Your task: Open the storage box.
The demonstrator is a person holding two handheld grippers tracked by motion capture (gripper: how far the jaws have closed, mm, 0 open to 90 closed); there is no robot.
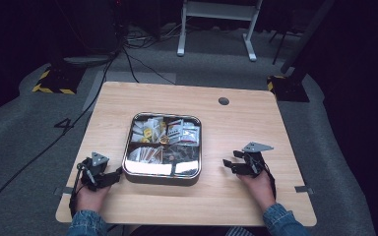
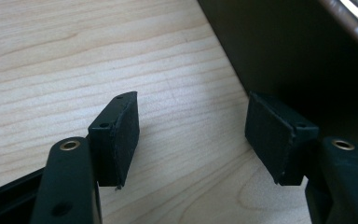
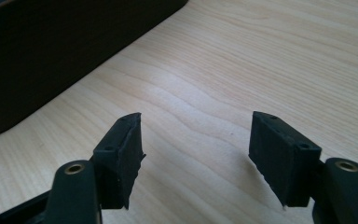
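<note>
Jaws of the left gripper [image 1: 114,175] stood apart with only bare wood between the pads, as the left gripper view [image 2: 191,140] showed. Its hand [image 1: 91,195] lay low on the light wooden table [image 1: 236,128], wrist straight, a denim cuff at the near edge, the jaws pointing toward the square metal tin with rounded corners [image 1: 130,129]. That tin's dark side wall [image 2: 279,51] rose just ahead and to the right of the right-hand pad [image 2: 268,137], near it but not touching. Inside the tin, small clear packets and gold-coloured pieces lay in compartments; any print on them was too small to read.

On the other side of the tin, the right gripper [image 1: 228,164] also had its jaws wide apart and held nothing, as the right gripper view [image 3: 196,154] showed. Its hand [image 1: 257,186] rested on the table, the jaws aimed toward the tin. The tin's dark wall [image 3: 51,51] sat ahead and to the left of the left-hand pad [image 3: 121,158], well apart from it. Open tabletop stretched ahead and to the right of those jaws.
</note>
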